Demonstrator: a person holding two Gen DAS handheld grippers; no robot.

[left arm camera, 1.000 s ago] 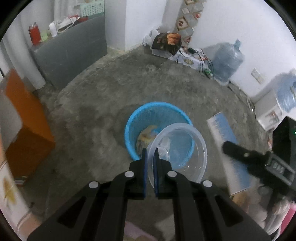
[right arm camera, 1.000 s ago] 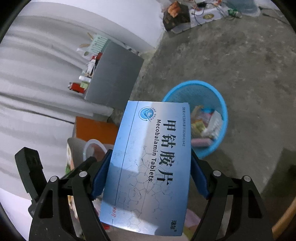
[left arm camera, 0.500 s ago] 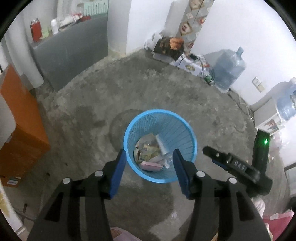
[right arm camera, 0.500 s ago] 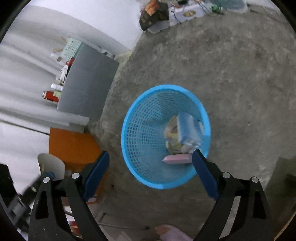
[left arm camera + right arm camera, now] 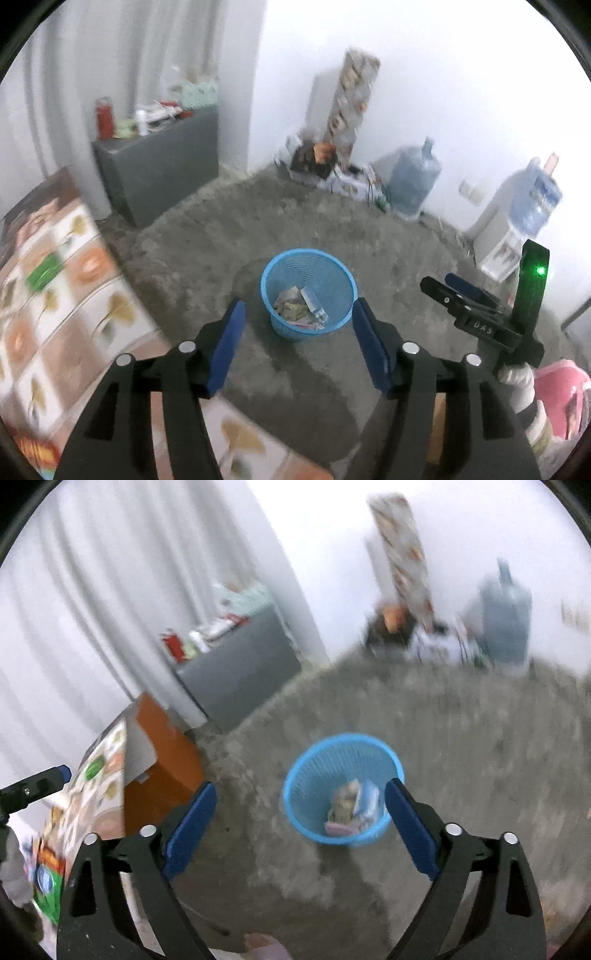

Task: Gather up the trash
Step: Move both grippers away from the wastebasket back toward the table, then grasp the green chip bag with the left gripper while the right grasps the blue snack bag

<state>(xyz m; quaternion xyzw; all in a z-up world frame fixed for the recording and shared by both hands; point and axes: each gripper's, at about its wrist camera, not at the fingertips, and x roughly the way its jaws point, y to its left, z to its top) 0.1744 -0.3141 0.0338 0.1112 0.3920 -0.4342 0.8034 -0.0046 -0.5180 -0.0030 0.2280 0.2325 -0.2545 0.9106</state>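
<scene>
floor [image 5: 332, 236]: grey concrete, wall on the far side
table [image 5: 55, 295]: near left, patterned cloth, blurred
cabinet [image 5: 159, 162]: grey, far left, bottles on top
water jug [image 5: 415, 182]: far right, by the wall
basket [image 5: 308, 297]: blue mesh, mid-floor, upright; trash [image 5: 301, 308] lies inside at the bottom
left gripper [image 5: 297, 345]: jaws just opening, released, nothing between
right gripper [image 5: 301, 825]: jaws just opening, spread wide, empty
</scene>
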